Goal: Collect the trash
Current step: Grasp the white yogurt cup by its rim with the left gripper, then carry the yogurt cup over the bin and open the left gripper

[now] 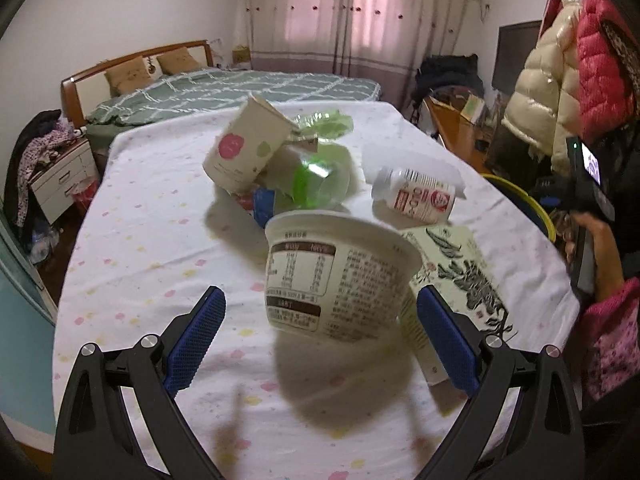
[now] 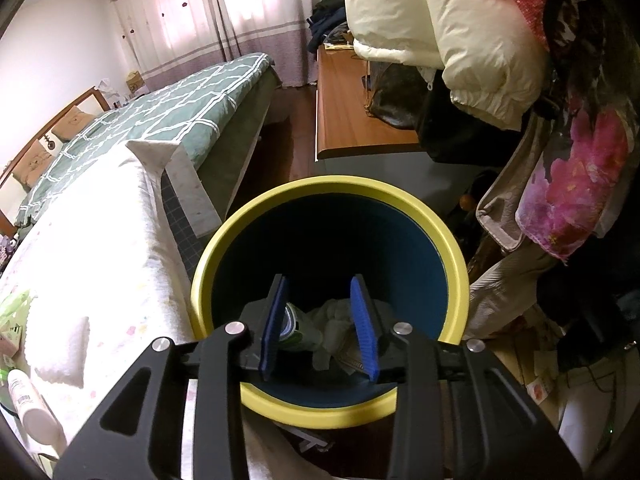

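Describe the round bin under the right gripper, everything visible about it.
The bin is a round, open-topped container, plastic by its look, with a thick pale yellow rim and a dark blue inner wall. It stands upright on the floor, close beside the cloth-covered table. Inside at the bottom lie crumpled white paper and a green-and-white container on its side. The right gripper hangs over the opening, jaws apart, with nothing gripped between its blue pads. Its black frame hides the near rim partly.
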A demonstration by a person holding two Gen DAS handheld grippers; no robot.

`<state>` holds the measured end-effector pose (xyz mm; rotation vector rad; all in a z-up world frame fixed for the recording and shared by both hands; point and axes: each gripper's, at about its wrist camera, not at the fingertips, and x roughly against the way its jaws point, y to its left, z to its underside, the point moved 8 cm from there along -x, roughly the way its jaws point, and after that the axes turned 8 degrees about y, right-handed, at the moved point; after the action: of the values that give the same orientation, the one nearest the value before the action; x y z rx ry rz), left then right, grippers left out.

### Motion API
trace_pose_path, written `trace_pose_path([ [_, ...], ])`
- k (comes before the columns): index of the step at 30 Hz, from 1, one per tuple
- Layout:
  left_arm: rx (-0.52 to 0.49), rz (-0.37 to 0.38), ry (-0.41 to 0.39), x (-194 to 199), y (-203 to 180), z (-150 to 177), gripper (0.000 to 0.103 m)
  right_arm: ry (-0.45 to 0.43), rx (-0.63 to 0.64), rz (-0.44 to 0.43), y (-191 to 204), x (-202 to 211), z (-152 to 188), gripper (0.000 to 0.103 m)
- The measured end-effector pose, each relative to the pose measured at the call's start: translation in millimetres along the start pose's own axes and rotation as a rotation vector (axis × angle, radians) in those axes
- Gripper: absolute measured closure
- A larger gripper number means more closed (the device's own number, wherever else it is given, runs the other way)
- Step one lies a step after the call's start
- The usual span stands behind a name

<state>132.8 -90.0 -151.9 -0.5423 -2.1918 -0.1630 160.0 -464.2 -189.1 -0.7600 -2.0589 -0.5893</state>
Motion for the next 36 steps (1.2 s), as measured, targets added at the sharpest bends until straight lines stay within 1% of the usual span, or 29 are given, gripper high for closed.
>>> trace_pose_path([
  [7,-0.044,0.03,0.01,-15.2,-9.4,-5.6,0.008,0.002,0.018,0.008,4.4,0.7,-0.1,0.069],
  [9,-0.044,0.036,0.021,-20.5,-9.2,-7.0,0.016,0.003,0.022,0.007,5.5,0.1,-0.1,0.068],
  [10,-0.041,0.039,0.032,-24.1,-7.9,-6.9,0.022,0.006,0.023,0.005,6.1,-0.2,0.1,0.068],
  [13,-0.027,0.064,0.046,-30.6,-4.8,-7.0,0.022,0.008,0.029,0.004,8.0,-0.5,0.2,0.068],
  [17,-0.033,0.061,0.042,-28.8,-4.8,-7.4,0.023,0.011,0.033,-0.003,9.9,-1.2,-1.0,0.068],
  [20,-0.025,0.067,0.018,-18.4,-5.9,-11.6,0.023,0.011,0.034,-0.007,11.1,-1.5,-0.5,0.068],
  [25,-0.015,0.048,-0.066,14.4,-13.9,-33.7,0.023,0.002,0.027,-0.02,9.7,0.1,-0.1,0.068],
  [27,-0.018,0.061,-0.098,26.8,-23.8,-47.0,0.023,-0.01,0.022,-0.027,8.5,3.3,-0.1,0.067],
  [29,-0.022,0.075,-0.113,32.9,-33.2,-57.8,0.023,-0.022,0.027,-0.028,6.5,7.3,0.3,0.066],
  [31,-0.039,0.106,-0.12,34.8,-50.5,-71.5,0.023,-0.03,0.026,-0.031,2.3,10.7,0.9,0.065],
  [33,-0.055,0.135,-0.119,30.7,-70.4,-84.1,0.023,-0.035,0.025,-0.028,-3.0,13.5,2.3,0.065],
  [35,-0.063,0.17,-0.102,21.8,-90.6,-95.6,0.023,-0.043,0.021,-0.02,-12.0,16.8,1.8,0.065],
  [36,-0.062,0.201,-0.081,13.3,-105.3,-102.7,0.023,-0.047,0.014,-0.021,-16.1,18.6,1.9,0.065],
])
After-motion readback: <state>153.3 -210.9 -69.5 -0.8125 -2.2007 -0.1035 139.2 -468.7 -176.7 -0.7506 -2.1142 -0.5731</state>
